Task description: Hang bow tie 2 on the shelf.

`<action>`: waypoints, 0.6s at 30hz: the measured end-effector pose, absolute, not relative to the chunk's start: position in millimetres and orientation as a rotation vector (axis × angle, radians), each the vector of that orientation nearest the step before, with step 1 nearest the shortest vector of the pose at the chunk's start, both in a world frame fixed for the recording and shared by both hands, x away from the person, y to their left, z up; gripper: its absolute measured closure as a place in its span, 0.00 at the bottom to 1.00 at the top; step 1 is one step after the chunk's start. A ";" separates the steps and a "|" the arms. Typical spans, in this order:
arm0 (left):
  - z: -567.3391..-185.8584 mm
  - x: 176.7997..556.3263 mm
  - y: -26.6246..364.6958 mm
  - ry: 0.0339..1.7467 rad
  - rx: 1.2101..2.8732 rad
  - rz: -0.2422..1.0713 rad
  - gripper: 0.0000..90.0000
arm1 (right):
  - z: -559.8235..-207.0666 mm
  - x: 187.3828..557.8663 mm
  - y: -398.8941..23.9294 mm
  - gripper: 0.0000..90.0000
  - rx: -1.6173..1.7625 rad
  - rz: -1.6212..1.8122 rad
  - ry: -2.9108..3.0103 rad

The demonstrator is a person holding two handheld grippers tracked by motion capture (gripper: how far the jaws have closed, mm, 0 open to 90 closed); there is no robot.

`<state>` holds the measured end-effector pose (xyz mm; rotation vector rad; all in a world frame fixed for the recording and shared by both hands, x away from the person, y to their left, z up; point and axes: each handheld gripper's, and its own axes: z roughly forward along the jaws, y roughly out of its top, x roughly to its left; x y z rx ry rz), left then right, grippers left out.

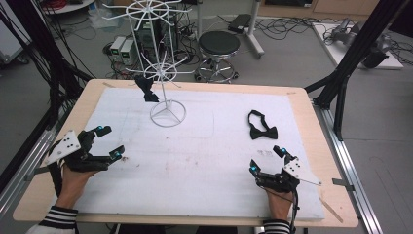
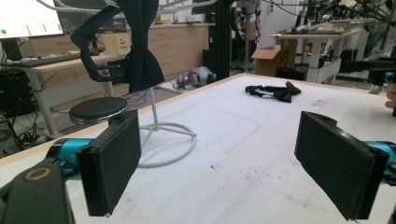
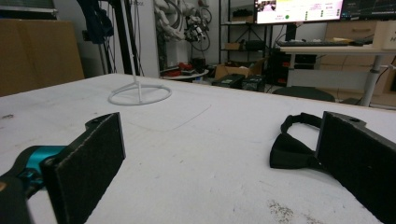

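I see even, bright overhead light; the white bench (image 1: 204,156) shows only faint shadows and no glare. In both gripper views the near jaws look soft and the background slightly blurred.

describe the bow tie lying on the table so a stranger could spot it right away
On the white mat, look at the far right part, ahead of the right hand-held gripper. The black bow tie lies flat there with its strap looped, unlike the dark one hanging on the white wire stand.
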<state>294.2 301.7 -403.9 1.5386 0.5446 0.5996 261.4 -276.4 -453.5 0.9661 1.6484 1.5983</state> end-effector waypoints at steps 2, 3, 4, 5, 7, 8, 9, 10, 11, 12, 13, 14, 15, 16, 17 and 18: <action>-404.0 295.0 302.7 0.549 1.531 0.597 0.17 | -453.1 262.3 -276.8 0.01 0.975 1.599 1.658; -404.2 295.0 302.9 0.548 1.532 0.596 0.17 | -452.9 262.8 -276.7 0.01 0.980 1.601 1.658; -404.5 294.7 302.8 0.545 1.534 0.592 0.17 | -452.6 263.5 -277.0 0.01 0.975 1.602 1.666; -404.7 294.5 303.1 0.540 1.541 0.592 0.17 | -452.2 263.9 -276.9 0.01 0.982 1.608 1.672; -405.7 293.7 304.2 0.539 1.540 0.587 0.17 | -449.7 265.8 -277.2 0.01 0.997 1.600 1.684; -406.1 293.6 305.0 0.539 1.539 0.583 0.17 | -448.4 266.1 -277.1 0.01 1.008 1.585 1.685; -406.2 293.9 306.2 0.538 1.543 0.581 0.17 | -446.6 266.6 -277.0 0.01 1.008 1.564 1.681; -406.3 293.9 307.5 0.544 1.541 0.575 0.17 | -444.8 267.3 -277.3 0.01 0.999 1.561 1.682; -406.3 293.9 308.7 0.543 1.532 0.569 0.17 | -442.7 268.3 -277.8 0.01 0.993 1.560 1.690; -405.9 293.5 309.7 0.541 1.529 0.572 0.17 | -439.9 268.8 -278.2 0.01 0.995 1.549 1.697; -405.6 293.8 310.2 0.539 1.531 0.573 0.17 | -436.0 269.7 -279.2 0.01 0.983 1.539 1.703; -405.6 294.2 310.5 0.540 1.526 0.570 0.17 | -433.7 269.9 -279.6 0.01 0.987 1.542 1.706; -405.8 294.6 311.2 0.539 1.529 0.568 0.17 | -430.3 271.0 -280.8 0.01 0.983 1.537 1.709; -406.0 294.9 311.2 0.540 1.528 0.567 0.17 | -426.8 272.4 -282.0 0.01 0.979 1.532 1.716; -405.9 295.0 311.5 0.540 1.532 0.565 0.17 | -423.0 273.4 -282.9 0.01 0.989 1.524 1.730; -405.7 294.8 311.7 0.537 1.533 0.567 0.17 | -418.1 276.5 -284.5 0.01 0.990 1.495 1.741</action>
